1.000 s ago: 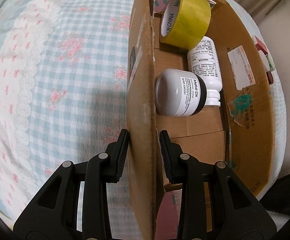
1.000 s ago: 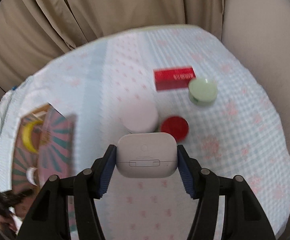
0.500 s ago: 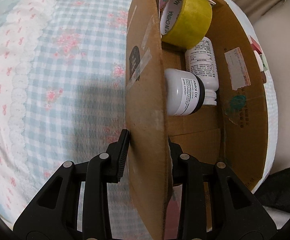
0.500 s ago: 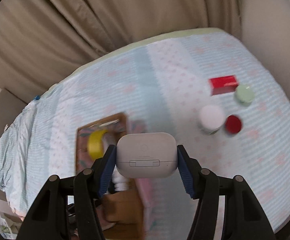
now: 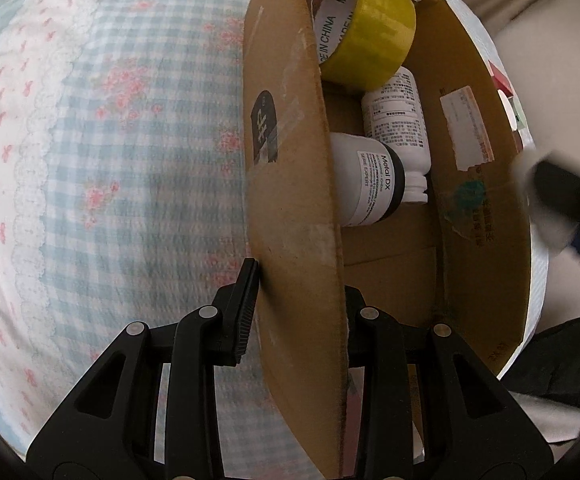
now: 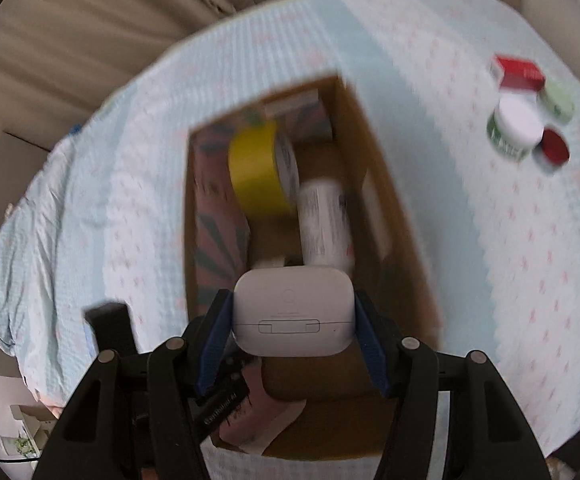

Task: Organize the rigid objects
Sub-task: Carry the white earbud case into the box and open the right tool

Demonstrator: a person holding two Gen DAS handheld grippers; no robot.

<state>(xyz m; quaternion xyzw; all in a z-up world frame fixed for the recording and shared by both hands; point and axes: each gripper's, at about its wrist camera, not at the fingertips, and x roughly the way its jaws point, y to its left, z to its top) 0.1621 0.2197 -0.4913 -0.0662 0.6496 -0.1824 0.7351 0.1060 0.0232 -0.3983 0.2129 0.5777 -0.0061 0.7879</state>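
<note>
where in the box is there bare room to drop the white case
Bare cardboard floor lies at the near end of the box, between the lying white jar and the left tool. The far end is crowded: tape roll, white bottle. The right tool holds the white case.

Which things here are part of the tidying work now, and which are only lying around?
In the job:
- white earbud case, clamped in the right gripper
- cardboard box, its wall between the left gripper's fingers

Lying about:
- yellow tape roll and two white bottles, in the box
- jars and red box on the bedspread
</note>
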